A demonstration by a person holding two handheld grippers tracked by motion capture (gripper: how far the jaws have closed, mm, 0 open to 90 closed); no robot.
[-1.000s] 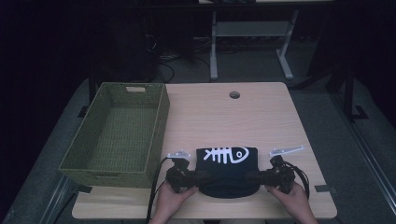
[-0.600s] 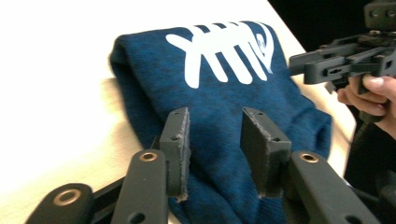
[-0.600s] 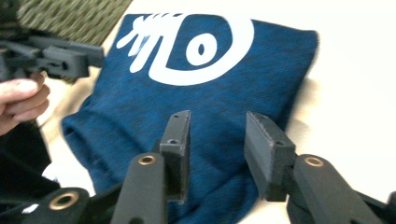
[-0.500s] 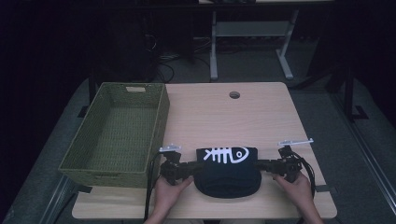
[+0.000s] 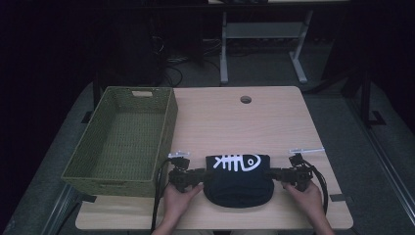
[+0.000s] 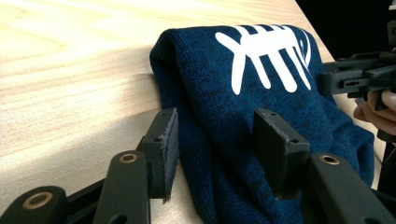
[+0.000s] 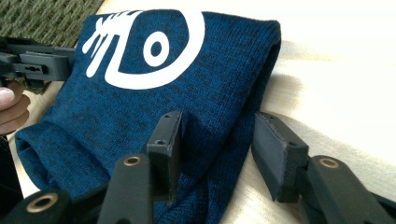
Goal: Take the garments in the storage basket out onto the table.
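the folded dark blue knitted garment with a white fish-skeleton print [image 5: 238, 178] lies at the near edge of the light wooden table [image 5: 274, 122], just right of the green woven basket [image 5: 122, 142]. the left gripper [image 6: 215, 140] lies low and level at the garment's left edge, its jaws just opened, parted astride the fold without pressing it. the right gripper [image 7: 217, 140] mirrors it at the garment's right edge, jaws likewise just opened and loose around the ribbed knit.
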